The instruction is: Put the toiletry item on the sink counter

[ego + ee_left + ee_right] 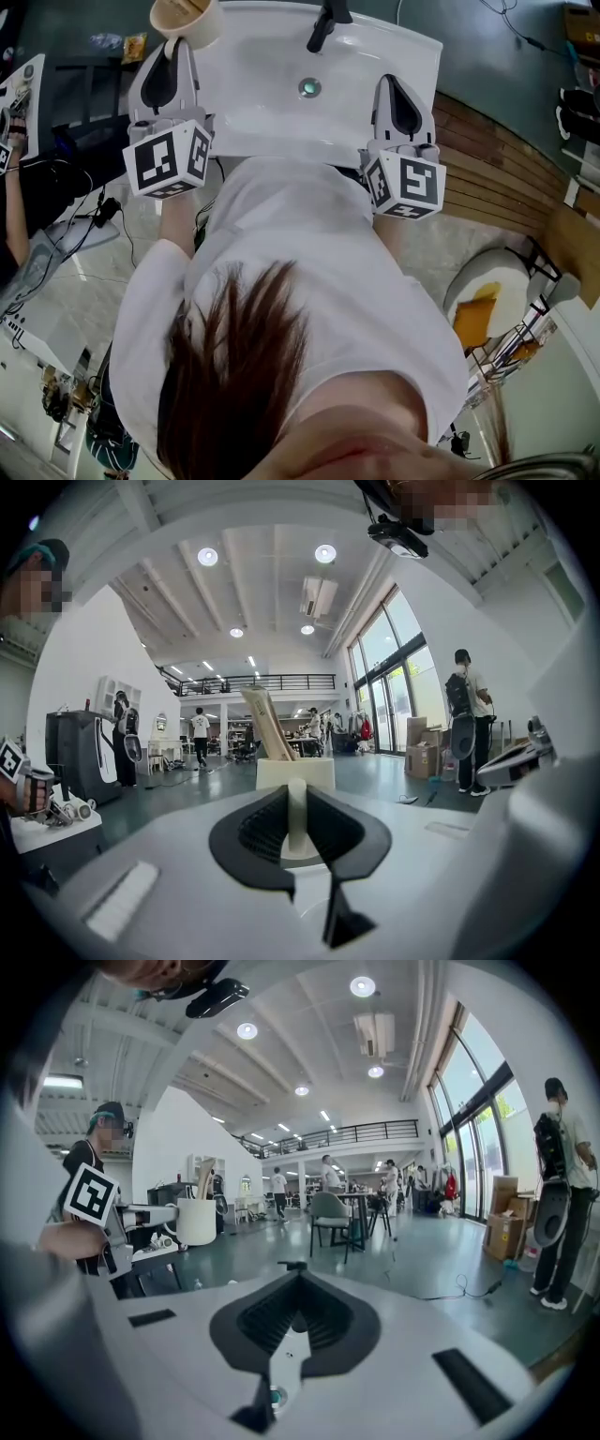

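The cup point(187, 19) is grasped in the left claw point(172, 47), the right claw point(395, 84) is clenched empty, and lowering onto the sink point(272, 56) ahead is judged to be required next.

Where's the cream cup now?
Head view, top left: the cream cup is held by the left gripper at the sink's far left corner, left of the faucet.
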The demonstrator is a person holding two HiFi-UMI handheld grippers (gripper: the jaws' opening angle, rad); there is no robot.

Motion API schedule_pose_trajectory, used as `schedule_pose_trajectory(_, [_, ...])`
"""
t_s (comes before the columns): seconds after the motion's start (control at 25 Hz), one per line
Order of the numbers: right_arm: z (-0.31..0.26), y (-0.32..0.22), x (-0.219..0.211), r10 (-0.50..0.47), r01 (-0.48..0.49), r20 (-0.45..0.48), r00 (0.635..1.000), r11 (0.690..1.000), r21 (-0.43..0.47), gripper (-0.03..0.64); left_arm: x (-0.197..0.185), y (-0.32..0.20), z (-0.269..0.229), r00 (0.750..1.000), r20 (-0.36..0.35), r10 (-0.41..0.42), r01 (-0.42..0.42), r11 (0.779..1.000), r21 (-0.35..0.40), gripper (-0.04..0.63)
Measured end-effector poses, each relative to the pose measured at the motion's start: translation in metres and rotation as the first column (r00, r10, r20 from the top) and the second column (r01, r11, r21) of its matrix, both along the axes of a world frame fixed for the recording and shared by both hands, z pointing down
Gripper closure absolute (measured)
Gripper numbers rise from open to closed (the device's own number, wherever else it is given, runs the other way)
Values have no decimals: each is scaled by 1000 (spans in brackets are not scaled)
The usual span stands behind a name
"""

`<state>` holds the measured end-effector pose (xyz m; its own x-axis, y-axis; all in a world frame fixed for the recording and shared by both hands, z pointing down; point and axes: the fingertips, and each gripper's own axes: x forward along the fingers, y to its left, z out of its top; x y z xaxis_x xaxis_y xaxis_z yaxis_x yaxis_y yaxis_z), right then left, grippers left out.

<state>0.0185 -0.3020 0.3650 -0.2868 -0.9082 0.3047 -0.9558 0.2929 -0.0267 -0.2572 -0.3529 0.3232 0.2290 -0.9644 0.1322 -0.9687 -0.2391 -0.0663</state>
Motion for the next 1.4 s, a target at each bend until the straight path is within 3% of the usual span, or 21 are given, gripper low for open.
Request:
schedule_pose_trajectory(0.64, [18,-17,3,-2,3,5,1000,999,-47,612,-20,-29,55,994,26,-102,104,993,-50,549])
schedule_pose_trajectory(1.2, [25,-26,-5,-18,18,7,1000,998,-67,612,-43,-46,92,987,75,-139,146,984,-104,549])
schedule_pose_trajectory(1.4, [25,-25,-3,-9,9,-1,1000,998,-67,612,-41,-51,107,990,77,-117,126,985,-115,549])
